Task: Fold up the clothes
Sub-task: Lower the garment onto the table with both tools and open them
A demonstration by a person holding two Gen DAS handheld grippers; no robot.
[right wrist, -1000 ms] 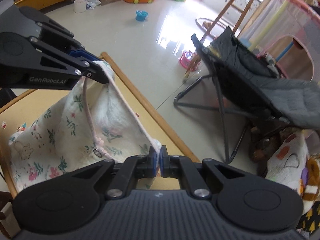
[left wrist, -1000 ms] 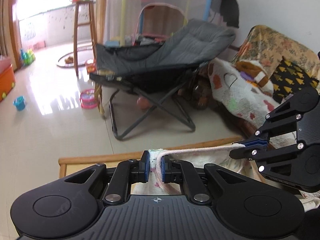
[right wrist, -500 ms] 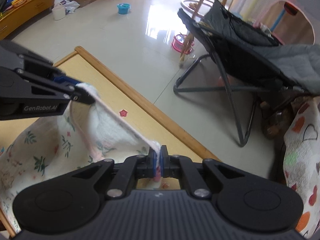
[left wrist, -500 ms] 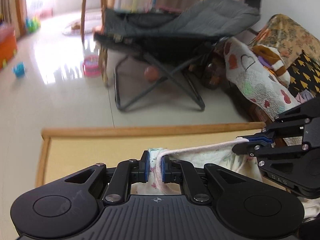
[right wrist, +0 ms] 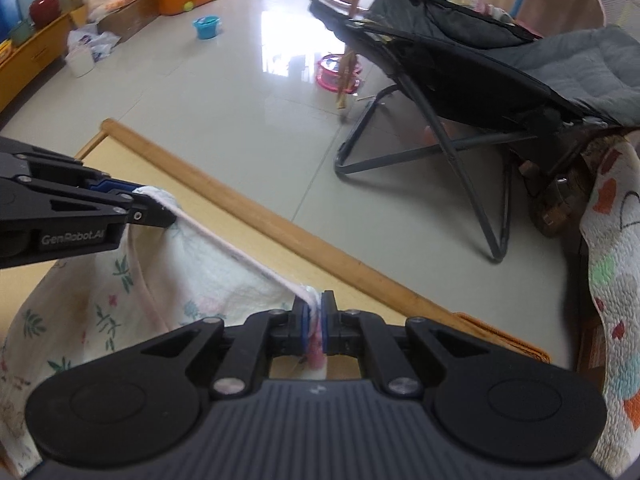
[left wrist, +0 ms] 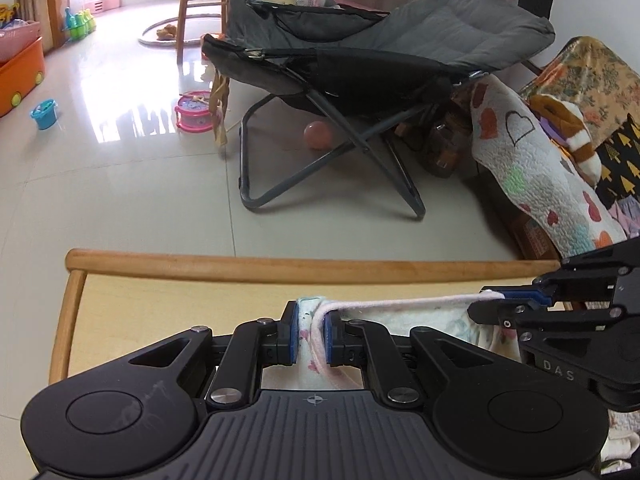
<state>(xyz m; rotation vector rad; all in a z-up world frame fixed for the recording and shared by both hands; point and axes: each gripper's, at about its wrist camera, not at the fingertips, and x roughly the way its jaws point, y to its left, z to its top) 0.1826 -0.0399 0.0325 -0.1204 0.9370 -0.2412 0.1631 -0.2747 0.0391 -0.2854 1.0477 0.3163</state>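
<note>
Grippers (left wrist: pixel 311 330) (right wrist: pixel 314 325) pinch garment (right wrist: pixel 192 280) above table (left wrist: pixel 168 304).

"GenRobot.AI" in light lettering on the side of the left gripper (right wrist: pixel 154 216), left edge of the right wrist view, lower half of its black body. "DAS" in faint grey letters on the side of the right gripper (left wrist: pixel 486 305), lower right of the left wrist view; letters run off behind the body, rest not readable. No other legible text: toy drum, storage bins, quilt and cushion prints carry patterns only, too small or blurred to read.
</note>
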